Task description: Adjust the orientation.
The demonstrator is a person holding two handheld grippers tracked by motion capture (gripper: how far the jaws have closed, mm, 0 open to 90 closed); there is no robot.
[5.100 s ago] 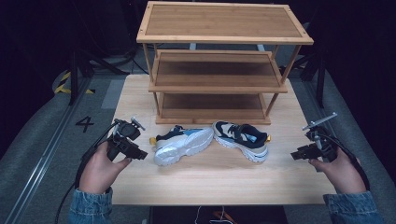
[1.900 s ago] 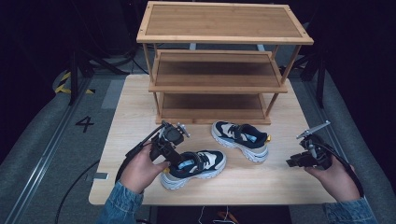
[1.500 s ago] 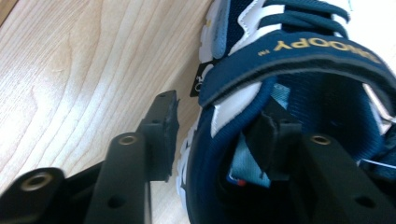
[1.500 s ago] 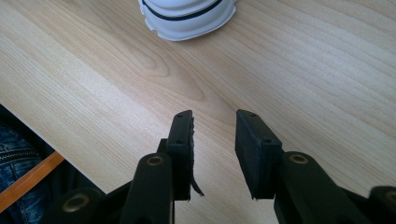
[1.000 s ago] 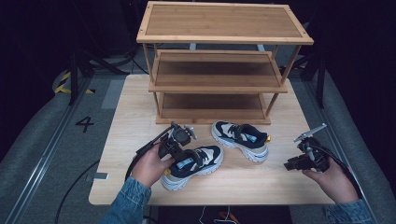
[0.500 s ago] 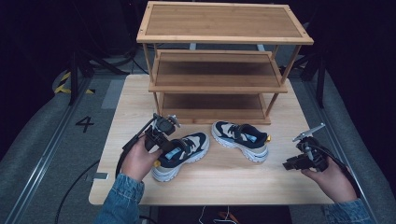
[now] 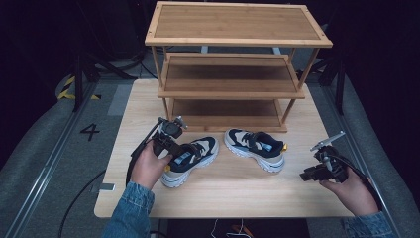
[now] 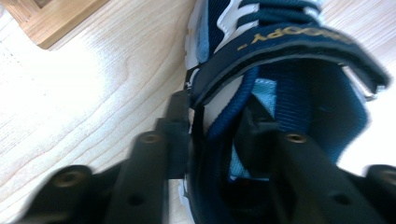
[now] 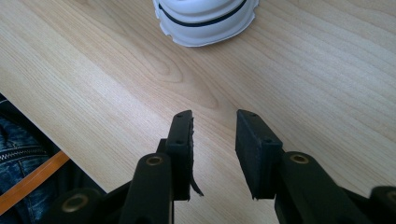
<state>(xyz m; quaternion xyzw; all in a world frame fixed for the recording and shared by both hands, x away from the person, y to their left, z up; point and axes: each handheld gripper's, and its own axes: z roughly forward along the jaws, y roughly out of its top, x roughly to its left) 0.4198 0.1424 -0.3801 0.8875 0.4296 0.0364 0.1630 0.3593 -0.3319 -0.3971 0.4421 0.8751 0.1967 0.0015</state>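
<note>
On the bench [image 7: 124, 119], the left hand-held gripper [image 7: 174, 145] straddles the collar of the near sneaker [image 7: 190, 159], jaws just loosened, so it seems mid-placement beside the other sneaker [image 7: 255, 148]; next likely withdrawal, while the right hand-held gripper [image 7: 309, 174] hovers released.

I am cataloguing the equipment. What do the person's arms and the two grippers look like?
Both forearms wear blue denim sleeves. The left gripper and the right gripper are black, each with a black cable trailing from it. The right one carries a grey plate on top. Up close, the jaws are black bars with round screw holes and flat rectangular pads.
</note>
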